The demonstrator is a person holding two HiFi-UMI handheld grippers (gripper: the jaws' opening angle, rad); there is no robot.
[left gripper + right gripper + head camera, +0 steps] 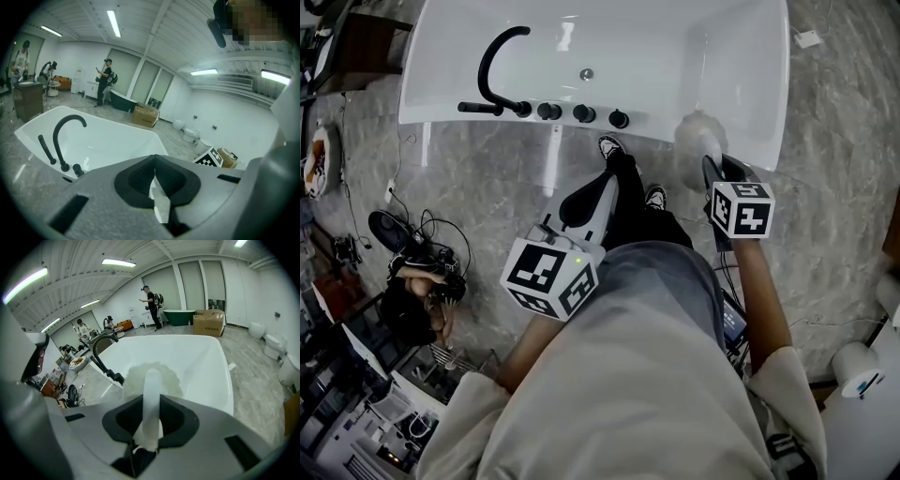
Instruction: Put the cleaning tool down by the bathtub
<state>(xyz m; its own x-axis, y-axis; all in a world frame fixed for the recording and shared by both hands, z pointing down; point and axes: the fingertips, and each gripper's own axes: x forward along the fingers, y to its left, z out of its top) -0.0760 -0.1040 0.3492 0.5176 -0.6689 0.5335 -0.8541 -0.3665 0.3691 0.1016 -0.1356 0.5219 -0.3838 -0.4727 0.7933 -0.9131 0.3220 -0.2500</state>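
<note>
The right tongs (150,430) grip the cleaning tool (151,380) by its stiff white handle, the soft, likely light fluffy head just ahead; the left tongs (154,182) sit closed, empty.

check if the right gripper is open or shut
Shut on it: the right gripper clamps the cleaning tool by its white handle, over the bathtub rim.

Grey marbled floor (487,178) spreads through a large hall with white walls (234,117). Strip lights (113,23) run along the ribbed white ceiling (140,251). Tall pale panels (201,282) line the far side, with a cardboard box (208,322) and white toilets (274,345) near them, and cables (422,239) lie tangled on the floor
</note>
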